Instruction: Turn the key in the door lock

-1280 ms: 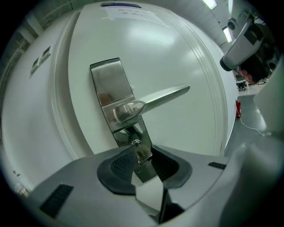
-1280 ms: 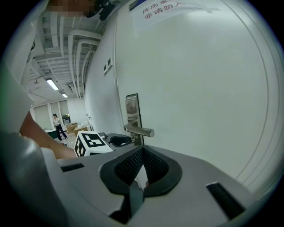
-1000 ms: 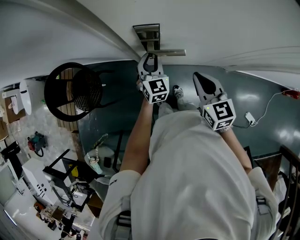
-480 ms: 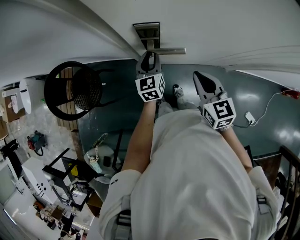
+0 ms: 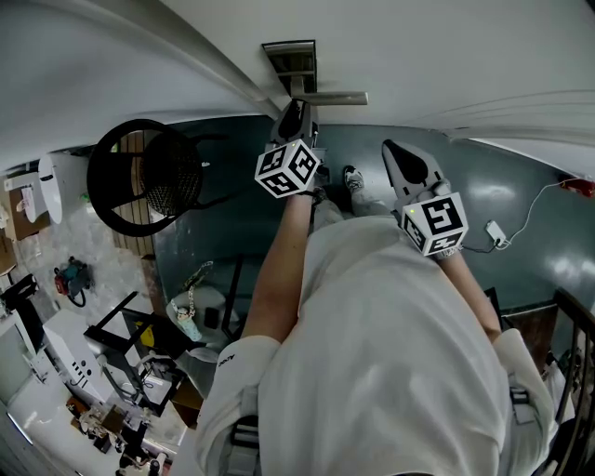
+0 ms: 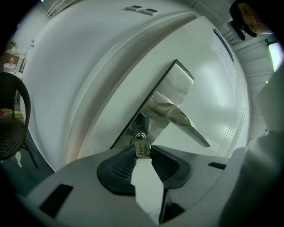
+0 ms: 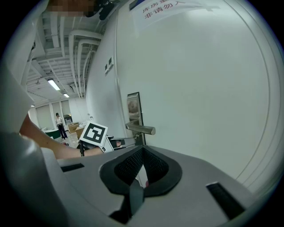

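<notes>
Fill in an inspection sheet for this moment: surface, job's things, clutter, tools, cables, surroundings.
Surface: white door with a steel lock plate; dark glossy floor below.
Job's things: key sits in the lock, beside the lever handle.
Clutter: black chair left of the door; mixed gear at the head view's lower left.
Tools: left tool is shut on the key; right tool is shut, nothing between its jaws, clear of the door.
Cables: white cable with an adapter on the floor at right.
Surroundings: printed notice on the door; a person stands far off.
</notes>
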A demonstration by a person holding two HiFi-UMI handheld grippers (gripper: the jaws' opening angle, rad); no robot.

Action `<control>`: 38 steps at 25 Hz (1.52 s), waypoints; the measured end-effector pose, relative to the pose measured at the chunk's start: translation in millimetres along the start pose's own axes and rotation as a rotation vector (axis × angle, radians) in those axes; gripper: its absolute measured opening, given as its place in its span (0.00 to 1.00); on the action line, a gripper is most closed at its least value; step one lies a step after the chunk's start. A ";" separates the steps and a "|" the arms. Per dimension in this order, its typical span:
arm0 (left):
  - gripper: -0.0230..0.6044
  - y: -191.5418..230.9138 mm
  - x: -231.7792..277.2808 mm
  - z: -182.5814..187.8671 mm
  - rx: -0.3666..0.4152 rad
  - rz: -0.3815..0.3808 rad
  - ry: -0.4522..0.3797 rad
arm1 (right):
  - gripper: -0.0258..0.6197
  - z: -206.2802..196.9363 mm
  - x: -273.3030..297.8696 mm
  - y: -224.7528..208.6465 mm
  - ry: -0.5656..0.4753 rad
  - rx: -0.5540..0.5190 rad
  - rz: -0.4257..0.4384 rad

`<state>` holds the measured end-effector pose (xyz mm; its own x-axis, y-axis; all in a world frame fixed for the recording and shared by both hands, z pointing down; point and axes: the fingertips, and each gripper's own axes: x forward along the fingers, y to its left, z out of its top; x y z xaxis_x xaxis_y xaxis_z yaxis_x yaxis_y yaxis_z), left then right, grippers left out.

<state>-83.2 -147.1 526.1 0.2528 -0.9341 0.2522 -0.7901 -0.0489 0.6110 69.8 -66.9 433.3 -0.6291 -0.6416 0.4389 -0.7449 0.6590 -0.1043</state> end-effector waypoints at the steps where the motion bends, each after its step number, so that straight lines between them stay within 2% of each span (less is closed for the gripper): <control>1: 0.21 0.1 0.2 -0.6 -0.006 -0.009 0.004 | 0.03 -0.5 -0.2 -0.4 0.001 0.001 -0.001; 3: 0.21 -0.1 1.2 -1.9 0.057 -0.003 0.023 | 0.03 -1.6 -0.5 -2.1 0.002 0.003 -0.003; 11: 0.22 -6.8 1.6 -4.3 0.589 0.129 0.087 | 0.03 -1.6 -1.0 -2.0 0.002 0.006 0.001; 17: 0.22 -10.0 2.2 -14.2 1.043 0.204 0.103 | 0.03 -2.7 -0.8 -2.4 0.004 0.006 0.005; 20: 0.23 -13.7 0.1 -14.5 1.191 0.242 0.098 | 0.03 -2.5 -1.7 -3.8 0.002 0.007 0.002; 25: 0.22 -13.8 1.7 -14.5 1.374 0.286 0.100 | 0.03 -2.6 -5.1 -1.7 -0.001 0.004 0.000; 29: 0.22 -10.8 3.7 -17.0 1.426 0.303 0.103 | 0.03 -5.0 -7.1 -2.6 -0.001 0.007 -0.005; 32: 0.17 -9.9 5.2 -19.6 1.487 0.318 0.106 | 0.03 -6.7 -10.5 -3.2 -0.001 0.010 -0.012; 36: 0.16 -10.4 4.6 -20.3 1.519 0.297 0.106 | 0.03 -11.1 -15.5 -2.2 0.002 0.014 -0.018; 38: 0.15 -9.6 5.0 -20.3 1.496 0.286 0.107 | 0.03 -13.2 -16.3 -1.2 0.003 0.016 -0.020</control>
<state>-62.9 -144.1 536.7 -0.0152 -0.9480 0.3180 -0.6230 -0.2398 -0.7445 83.8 -52.1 438.0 -0.6136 -0.6530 0.4440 -0.7605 0.6401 -0.1096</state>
